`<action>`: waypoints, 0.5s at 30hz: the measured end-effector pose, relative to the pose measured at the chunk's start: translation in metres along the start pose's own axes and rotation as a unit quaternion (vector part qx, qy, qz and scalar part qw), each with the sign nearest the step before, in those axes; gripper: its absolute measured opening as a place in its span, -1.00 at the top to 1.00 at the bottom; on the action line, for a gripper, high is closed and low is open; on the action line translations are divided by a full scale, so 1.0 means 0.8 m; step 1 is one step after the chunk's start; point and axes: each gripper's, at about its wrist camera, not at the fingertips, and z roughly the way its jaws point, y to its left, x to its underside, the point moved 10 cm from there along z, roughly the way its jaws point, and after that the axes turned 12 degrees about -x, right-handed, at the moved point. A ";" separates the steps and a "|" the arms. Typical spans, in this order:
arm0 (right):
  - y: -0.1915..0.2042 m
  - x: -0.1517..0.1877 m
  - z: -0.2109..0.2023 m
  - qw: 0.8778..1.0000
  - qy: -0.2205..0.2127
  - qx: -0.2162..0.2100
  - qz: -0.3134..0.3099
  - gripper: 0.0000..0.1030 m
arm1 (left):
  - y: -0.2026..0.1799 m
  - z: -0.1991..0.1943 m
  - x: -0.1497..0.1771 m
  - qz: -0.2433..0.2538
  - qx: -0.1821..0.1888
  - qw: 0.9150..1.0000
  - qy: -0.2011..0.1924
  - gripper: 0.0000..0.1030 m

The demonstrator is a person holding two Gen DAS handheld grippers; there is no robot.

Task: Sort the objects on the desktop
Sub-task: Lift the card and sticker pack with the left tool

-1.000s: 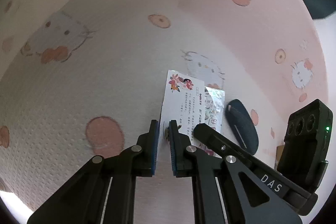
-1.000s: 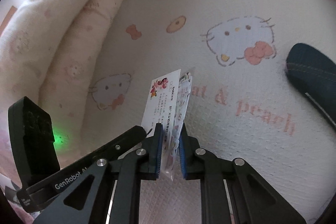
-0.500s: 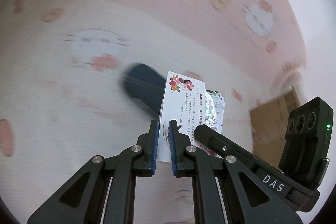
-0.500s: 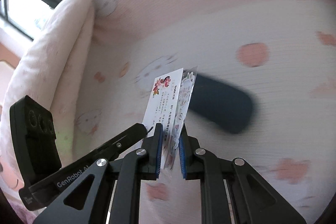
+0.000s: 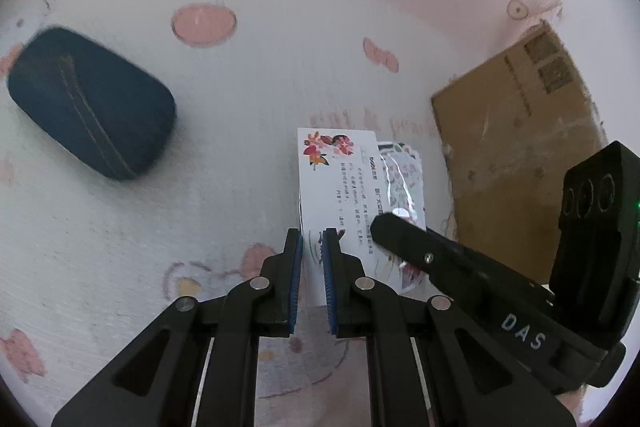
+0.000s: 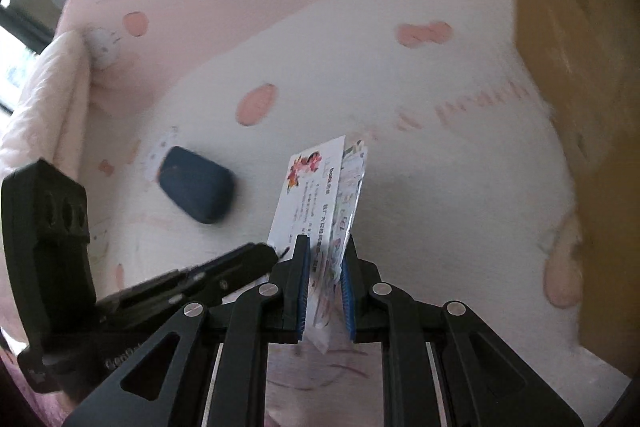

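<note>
Both grippers hold one white printed card with a clear sticker packet (image 5: 348, 183) upright above a pink-and-white blanket (image 5: 240, 115). My left gripper (image 5: 312, 247) is shut on the card's lower left edge. My right gripper (image 6: 326, 251) is shut on the card and packet (image 6: 324, 195) from the other side. A dark blue denim case (image 5: 88, 115) lies on the blanket to the left, apart from both grippers; it also shows in the right wrist view (image 6: 196, 191).
A brown cardboard box (image 5: 516, 131) stands at the right, close to the card; it fills the right edge of the right wrist view (image 6: 580, 67). A folded pink blanket roll (image 6: 52, 95) and a window lie at far left.
Both grippers, holding the card together, have swung right across the blanket. The denim case has slid from right of the card to its left, and the cardboard box has come into view.
</note>
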 end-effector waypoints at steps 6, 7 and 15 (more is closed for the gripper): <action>-0.019 0.006 0.016 1.000 0.007 0.009 0.011 0.76 | 0.000 0.021 0.003 -0.007 -0.004 1.000 0.019 0.77; -0.021 0.008 0.019 1.000 0.010 0.014 0.010 0.74 | 0.001 0.022 0.003 -0.010 -0.003 1.000 0.020 0.77; -0.028 0.020 0.024 0.998 0.050 0.031 -0.022 0.16 | -0.004 0.017 0.000 0.016 -0.006 1.000 0.016 0.39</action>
